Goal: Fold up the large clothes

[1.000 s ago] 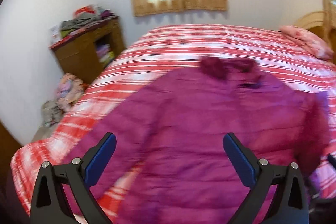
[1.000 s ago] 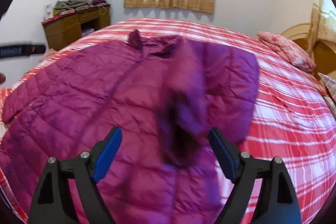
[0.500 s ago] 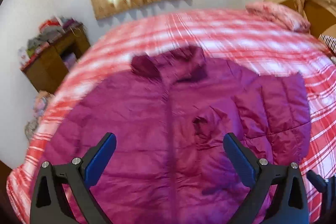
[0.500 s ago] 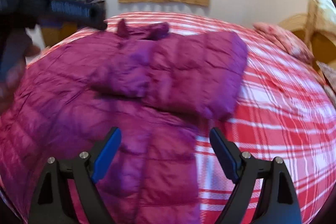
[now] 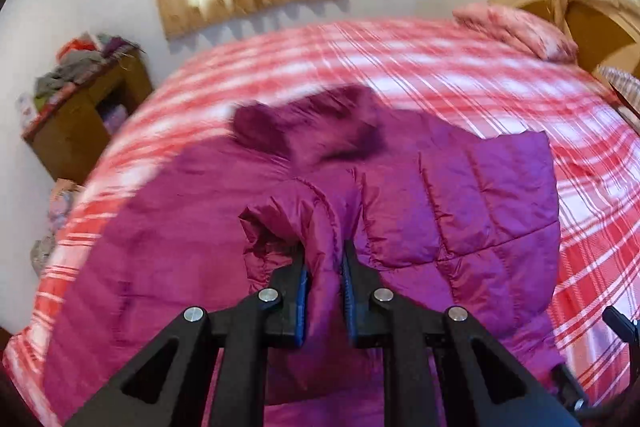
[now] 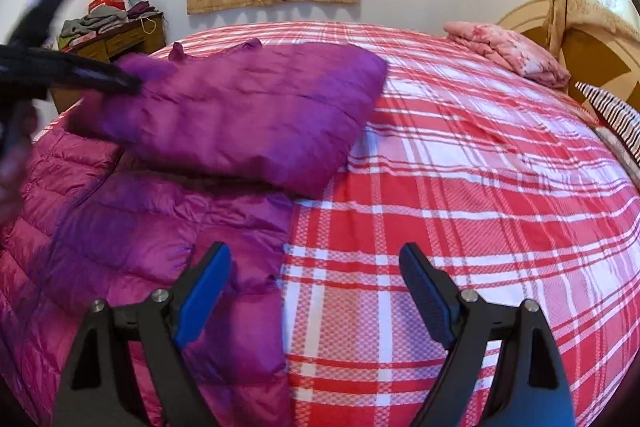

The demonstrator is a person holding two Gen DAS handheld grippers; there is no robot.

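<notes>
Magenta quilted jacket (image 5: 172,247) lay front-up across the near left of the red plaid bed (image 6: 460,187), right sleeve (image 6: 248,119) folded inward over the chest. Left gripper (image 5: 324,267), wide half a second earlier, had just been closing and pinched that sleeve's cuff, probably to straighten it. Right gripper (image 6: 316,291) gaped empty beside the hem.

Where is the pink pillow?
In the right wrist view the pink pillow lies at the far right end of the red plaid bed, against the wooden headboard, well away from the purple jacket.
</notes>
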